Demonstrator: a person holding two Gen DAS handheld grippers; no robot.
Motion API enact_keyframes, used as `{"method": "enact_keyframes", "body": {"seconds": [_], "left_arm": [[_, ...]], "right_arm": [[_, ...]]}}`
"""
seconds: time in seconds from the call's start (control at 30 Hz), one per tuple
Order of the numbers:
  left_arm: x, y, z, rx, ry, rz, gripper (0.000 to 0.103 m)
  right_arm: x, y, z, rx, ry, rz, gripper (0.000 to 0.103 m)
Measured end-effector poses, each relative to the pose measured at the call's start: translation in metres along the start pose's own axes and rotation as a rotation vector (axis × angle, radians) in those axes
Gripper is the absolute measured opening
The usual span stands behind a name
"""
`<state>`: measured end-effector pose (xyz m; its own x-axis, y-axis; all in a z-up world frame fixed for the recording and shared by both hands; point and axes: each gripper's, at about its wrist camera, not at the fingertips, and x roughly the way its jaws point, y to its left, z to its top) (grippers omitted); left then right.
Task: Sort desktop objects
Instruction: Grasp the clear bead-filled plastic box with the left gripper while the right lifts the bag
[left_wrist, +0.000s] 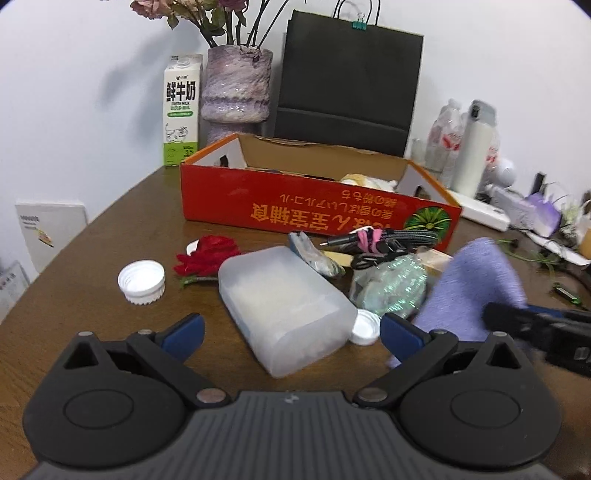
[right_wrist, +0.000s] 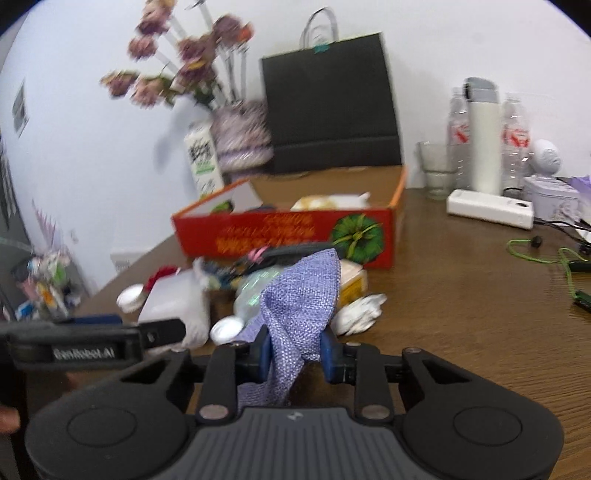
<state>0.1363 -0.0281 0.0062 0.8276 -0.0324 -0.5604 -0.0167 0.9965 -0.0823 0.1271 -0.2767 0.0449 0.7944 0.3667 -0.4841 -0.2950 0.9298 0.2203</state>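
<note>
Purple cloth pinched between the blue pads of the right gripper, bunched and hanging off the table above the clutter in front of the red box; soft, light, limp woven fabric, likely to sag and trail, so best gripped at a gathered fold as now. Left gripper spread wide and holding nothing, aimed at the translucent plastic container, probably light, stiff and smooth, best taken across its narrow sides. Left view alone giving sharp sight of the white cap, red fabric flower and bundled cable; right view alone showing the crumpled tissue, glass and power bank
</note>
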Motion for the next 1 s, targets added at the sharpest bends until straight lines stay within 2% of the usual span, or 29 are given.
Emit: {"method": "enact_keyframes", "body": {"seconds": [0.13,0.3,0.37,0.4,0.53,0.83,1.0], "left_arm": [[0.017,-0.008,0.007,-0.022,0.042,0.040,0.103],[0.033,-0.009,0.012,-0.068,0.056,0.105,0.103],[0.037,-0.008,0.014,-0.084,0.060,0.117,0.093],[0.038,-0.006,0.014,-0.093,0.064,0.117,0.085],[0.038,0.001,0.012,-0.104,0.067,0.113,0.076],[0.021,0.008,0.004,-0.064,0.044,0.064,0.069],[0.003,0.007,0.001,-0.039,-0.016,0.049,0.068]], "right_arm": [[-0.002,-0.009,0.003,0.042,-0.013,-0.037,0.025],[-0.001,-0.007,0.002,0.039,-0.022,-0.049,0.025],[0.000,-0.007,0.001,0.039,-0.019,-0.052,0.025],[0.001,-0.007,0.001,0.040,-0.015,-0.056,0.025],[0.003,-0.006,-0.001,0.040,-0.013,-0.062,0.025],[0.003,-0.006,-0.003,0.053,-0.017,-0.063,0.025],[0.002,-0.008,-0.002,0.058,-0.025,-0.060,0.025]]}}
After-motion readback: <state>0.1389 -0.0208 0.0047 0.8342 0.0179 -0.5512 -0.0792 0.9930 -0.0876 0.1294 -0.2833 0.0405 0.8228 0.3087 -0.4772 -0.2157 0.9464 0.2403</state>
